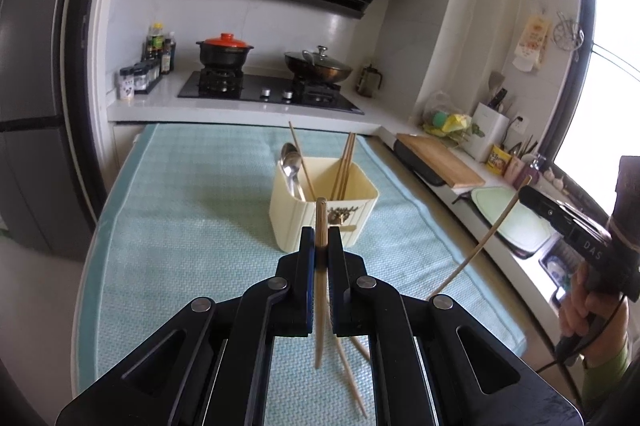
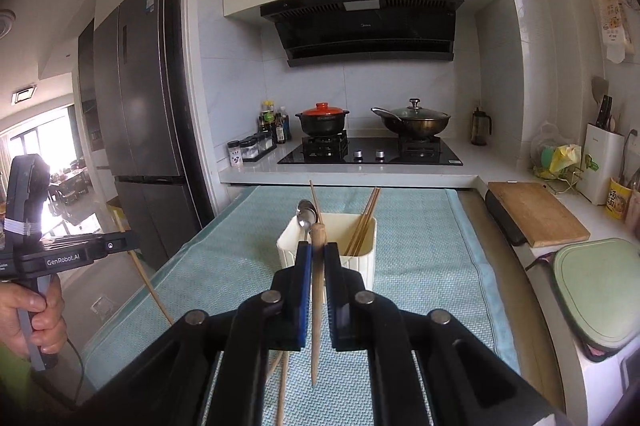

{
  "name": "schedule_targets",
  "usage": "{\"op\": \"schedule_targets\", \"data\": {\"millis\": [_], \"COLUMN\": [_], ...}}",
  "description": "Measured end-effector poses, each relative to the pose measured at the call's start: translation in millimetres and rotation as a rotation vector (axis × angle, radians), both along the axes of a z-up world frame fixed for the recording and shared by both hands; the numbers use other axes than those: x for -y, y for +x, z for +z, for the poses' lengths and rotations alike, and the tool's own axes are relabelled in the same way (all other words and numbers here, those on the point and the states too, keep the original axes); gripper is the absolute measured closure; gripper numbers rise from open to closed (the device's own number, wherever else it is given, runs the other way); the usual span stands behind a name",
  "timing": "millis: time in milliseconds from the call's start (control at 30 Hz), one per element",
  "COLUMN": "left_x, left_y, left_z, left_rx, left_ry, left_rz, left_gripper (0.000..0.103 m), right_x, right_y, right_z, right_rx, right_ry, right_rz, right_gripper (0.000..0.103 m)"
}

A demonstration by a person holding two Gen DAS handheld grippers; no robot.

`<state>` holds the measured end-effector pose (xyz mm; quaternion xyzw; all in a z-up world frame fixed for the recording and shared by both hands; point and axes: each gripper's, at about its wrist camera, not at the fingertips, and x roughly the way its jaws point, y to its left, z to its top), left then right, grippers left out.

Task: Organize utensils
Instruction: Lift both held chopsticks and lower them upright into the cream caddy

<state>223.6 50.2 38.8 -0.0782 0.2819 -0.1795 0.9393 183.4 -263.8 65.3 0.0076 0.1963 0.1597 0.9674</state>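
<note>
A cream utensil holder (image 1: 320, 226) (image 2: 362, 260) stands on the teal cloth (image 1: 192, 210) (image 2: 420, 250). In it are a metal spoon (image 1: 291, 162) (image 2: 307, 215), a bunch of wooden chopsticks (image 1: 346, 162) (image 2: 365, 222) and one leaning chopstick (image 1: 301, 158). My left gripper (image 1: 321, 232) (image 2: 134, 241) is shut on an upright chopstick (image 1: 319, 306) (image 2: 150, 286), lifted in front of the holder. My right gripper (image 2: 317, 248) (image 1: 526, 192) is shut on another chopstick (image 2: 316, 310) (image 1: 480, 246). Loose chopsticks (image 1: 354, 382) (image 2: 282, 390) lie on the cloth beneath.
Behind the cloth is a hob (image 2: 370, 156) with a red-lidded pot (image 2: 322, 120) and a wok (image 2: 412, 120). A wooden board (image 2: 536, 212) and a green board (image 2: 600, 286) lie on the right counter. A fridge (image 2: 140, 106) stands to the left. A person's hand (image 2: 36, 314) holds the left gripper's handle.
</note>
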Motion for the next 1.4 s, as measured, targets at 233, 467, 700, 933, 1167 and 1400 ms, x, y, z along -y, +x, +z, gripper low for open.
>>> {"op": "schedule_targets", "data": {"millis": [233, 467, 700, 933, 1167, 1400], "left_x": [3, 8, 12, 24, 50, 81], "left_y": [6, 15, 42, 84, 142, 202], "left_z": [12, 33, 59, 92, 94, 43], "left_rx": [0.024, 0.069, 0.115, 0.193, 0.231, 0.115], "left_ry": [0.002, 0.019, 0.003, -0.025, -0.028, 0.011], "left_rz": [-0.005, -0.013, -0.004, 0.010, 0.034, 0.014], "left_gripper": [0.099, 0.099, 0.099, 0.099, 0.099, 0.099], "right_x": [-4, -6, -13, -19, -21, -32], "right_y": [-1, 4, 26, 58, 113, 180], "right_z": [16, 35, 52, 84, 94, 54], "right_rx": [0.039, 0.075, 0.105, 0.190, 0.228, 0.155], "right_ry": [-0.010, -0.024, -0.048, -0.048, 0.015, 0.049], "right_rz": [0.015, 0.018, 0.028, 0.009, -0.018, 0.024], "right_gripper": [0.096, 0.096, 0.096, 0.096, 0.096, 0.096]}}
